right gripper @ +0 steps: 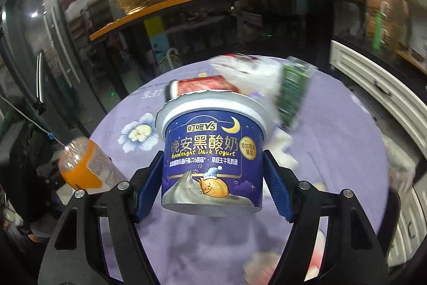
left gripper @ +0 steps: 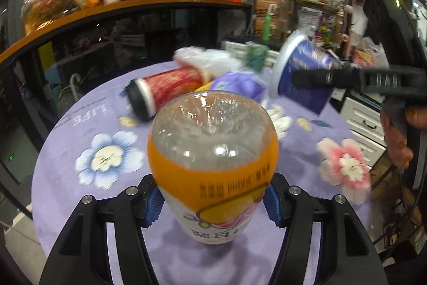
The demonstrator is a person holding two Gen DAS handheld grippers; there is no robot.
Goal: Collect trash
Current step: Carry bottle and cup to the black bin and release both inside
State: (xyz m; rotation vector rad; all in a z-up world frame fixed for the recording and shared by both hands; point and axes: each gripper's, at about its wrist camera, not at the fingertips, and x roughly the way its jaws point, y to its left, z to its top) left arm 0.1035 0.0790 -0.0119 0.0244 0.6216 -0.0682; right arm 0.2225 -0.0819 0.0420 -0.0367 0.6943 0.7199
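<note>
**Both tongs loaded above the worktop**

Your left tongs (left gripper: 213, 202) clench an orange-labelled plastic bottle (left gripper: 213, 151), base pointing away. Your right tongs (right gripper: 213, 186) grip a dark blue yogurt cup (right gripper: 212, 159). Beyond them, on the purple flowered worktop (left gripper: 80, 205), lie a red cup (left gripper: 170, 87), crumpled white plastic (left gripper: 210, 63) and a green carton (right gripper: 293, 90).

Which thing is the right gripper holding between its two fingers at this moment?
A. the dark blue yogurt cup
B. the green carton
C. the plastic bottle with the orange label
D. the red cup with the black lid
A: in the right wrist view the blue pads of the right gripper press both sides of the dark blue yogurt cup.
</note>
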